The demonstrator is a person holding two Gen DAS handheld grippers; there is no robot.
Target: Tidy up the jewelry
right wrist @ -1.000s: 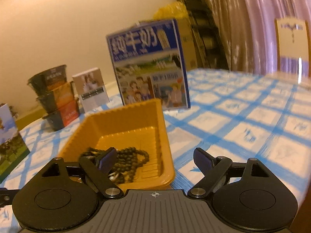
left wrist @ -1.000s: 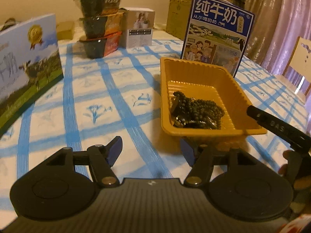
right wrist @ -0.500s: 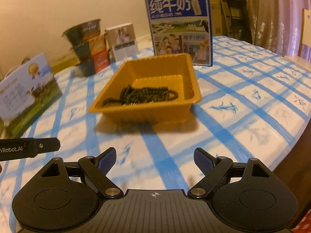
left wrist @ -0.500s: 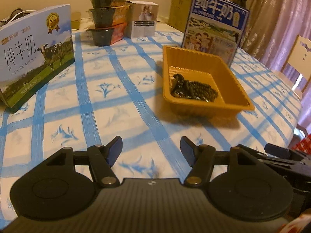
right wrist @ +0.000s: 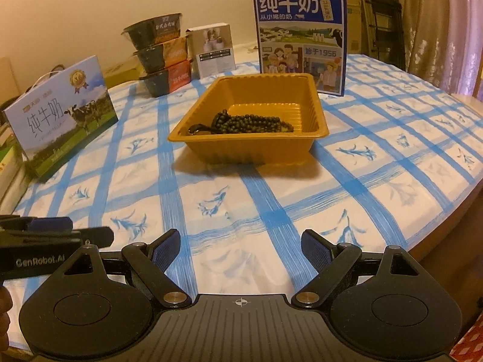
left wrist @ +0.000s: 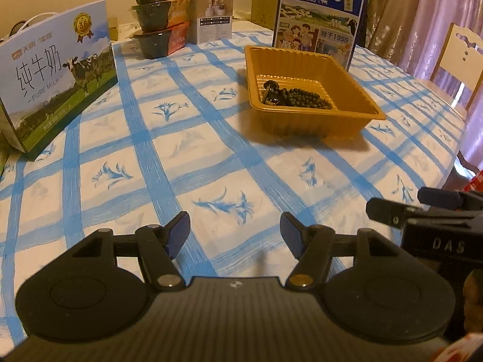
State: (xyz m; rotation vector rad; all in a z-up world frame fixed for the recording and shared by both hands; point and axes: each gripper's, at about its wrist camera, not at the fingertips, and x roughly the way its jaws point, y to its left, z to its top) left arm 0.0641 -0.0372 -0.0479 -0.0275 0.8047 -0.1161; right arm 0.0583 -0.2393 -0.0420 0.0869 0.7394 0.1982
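Note:
A yellow plastic tray stands on the blue-checked tablecloth, well ahead of both grippers. Inside it lies a heap of dark beaded jewelry. My left gripper hovers open over bare cloth near the table's front, nothing between its blue pads. My right gripper is open too, wider, also over bare cloth. In the left wrist view the right gripper's fingers show at the right edge. The right wrist view catches the left gripper's fingers at its left edge.
A blue milk carton stands upright behind the tray. A pale milk box sits at the left. Stacked food bowls and a small white box are at the back. A chair stands at the right.
Both grippers have pulled back from the tray toward the table's front edge, so the tray now looks smaller and farther. The beads stay in the tray. Both stay open.

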